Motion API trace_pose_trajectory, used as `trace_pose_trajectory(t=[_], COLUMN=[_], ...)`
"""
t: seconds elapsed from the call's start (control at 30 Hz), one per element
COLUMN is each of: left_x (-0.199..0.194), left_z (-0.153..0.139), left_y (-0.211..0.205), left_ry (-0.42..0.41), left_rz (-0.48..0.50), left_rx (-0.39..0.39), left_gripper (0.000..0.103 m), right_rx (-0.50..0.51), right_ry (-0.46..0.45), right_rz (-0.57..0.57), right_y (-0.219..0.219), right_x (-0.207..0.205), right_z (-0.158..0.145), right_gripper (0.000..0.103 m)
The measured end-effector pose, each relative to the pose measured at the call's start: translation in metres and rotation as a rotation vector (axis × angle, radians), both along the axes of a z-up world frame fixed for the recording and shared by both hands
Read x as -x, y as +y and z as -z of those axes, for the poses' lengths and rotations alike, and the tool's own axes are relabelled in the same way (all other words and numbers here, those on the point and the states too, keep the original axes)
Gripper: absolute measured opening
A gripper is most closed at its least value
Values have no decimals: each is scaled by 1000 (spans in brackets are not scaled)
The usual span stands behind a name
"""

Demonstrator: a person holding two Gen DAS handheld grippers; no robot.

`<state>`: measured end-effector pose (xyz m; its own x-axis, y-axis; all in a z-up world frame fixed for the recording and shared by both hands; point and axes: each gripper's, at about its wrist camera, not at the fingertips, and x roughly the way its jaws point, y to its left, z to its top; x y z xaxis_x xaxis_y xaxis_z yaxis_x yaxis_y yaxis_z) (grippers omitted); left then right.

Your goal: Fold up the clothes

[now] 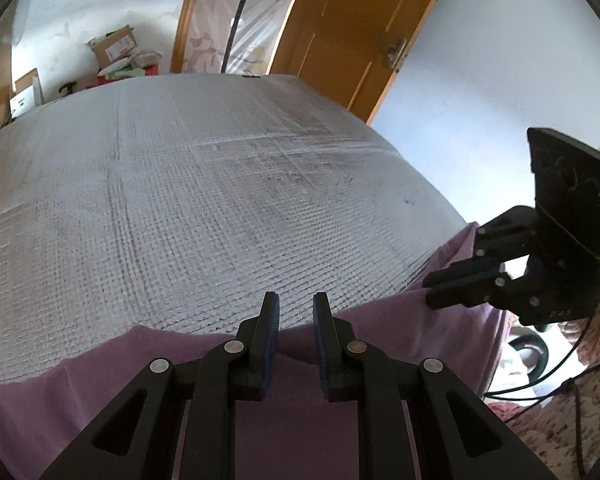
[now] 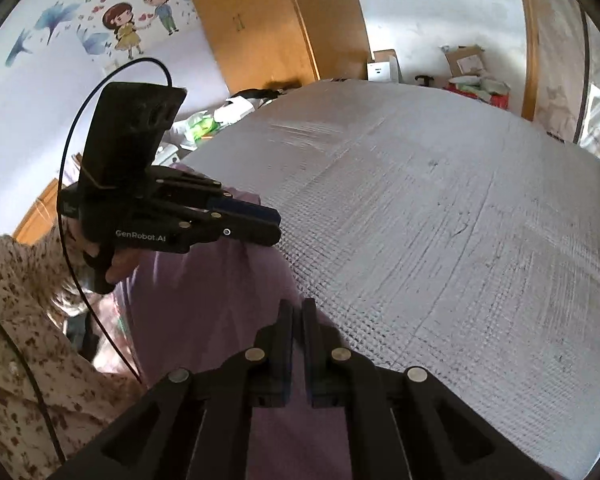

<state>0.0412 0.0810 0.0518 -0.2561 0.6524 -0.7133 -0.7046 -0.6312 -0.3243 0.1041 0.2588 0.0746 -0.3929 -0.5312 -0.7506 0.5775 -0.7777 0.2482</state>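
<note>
Grey woven matting (image 1: 188, 184) covers the broad bed-like surface ahead of me, with a wooden door and cardboard boxes beyond its far edge. Along the near edge lies the mauve garment (image 1: 296, 420), draping over the near right corner and, I judge, hanging off the side. It looks light, soft and limp, likely to sag and slide, so I would pinch it at a hem or corner, not mid-panel. My left gripper (image 1: 296, 308) hovers released over its upper edge; my right gripper (image 2: 297, 312) is nearly closed, whether pinching cloth I cannot tell.
</note>
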Motion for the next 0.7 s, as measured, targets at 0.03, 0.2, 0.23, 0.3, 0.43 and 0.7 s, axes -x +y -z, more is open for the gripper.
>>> trace_pose_trajectory(t=[0.03, 0.2, 0.23, 0.3, 0.43, 0.7], left_x=[-1, -1, 0, 0, 0, 1], left_z=[0, 2, 3, 5, 7, 12], left_y=[0, 2, 3, 3, 8, 11], left_ry=[-1, -10, -13, -18, -28, -37], left_rz=[-1, -2, -3, -2, 4, -2], left_rx=[-3, -6, -5, -8, -4, 4], left_gripper=[18, 18, 18, 18, 18, 18], right_rx=[-14, -67, -67, -84, -86, -187], right_ry=[19, 71, 59, 60, 49, 27], right_rz=[-6, -47, -59, -49, -12, 13], right_y=[0, -6, -7, -9, 1, 11], right_x=[-3, -17, -18, -20, -22, -16], right_z=[-2, -3, -1, 3, 4, 16], right_gripper=[4, 4, 4, 5, 5, 35])
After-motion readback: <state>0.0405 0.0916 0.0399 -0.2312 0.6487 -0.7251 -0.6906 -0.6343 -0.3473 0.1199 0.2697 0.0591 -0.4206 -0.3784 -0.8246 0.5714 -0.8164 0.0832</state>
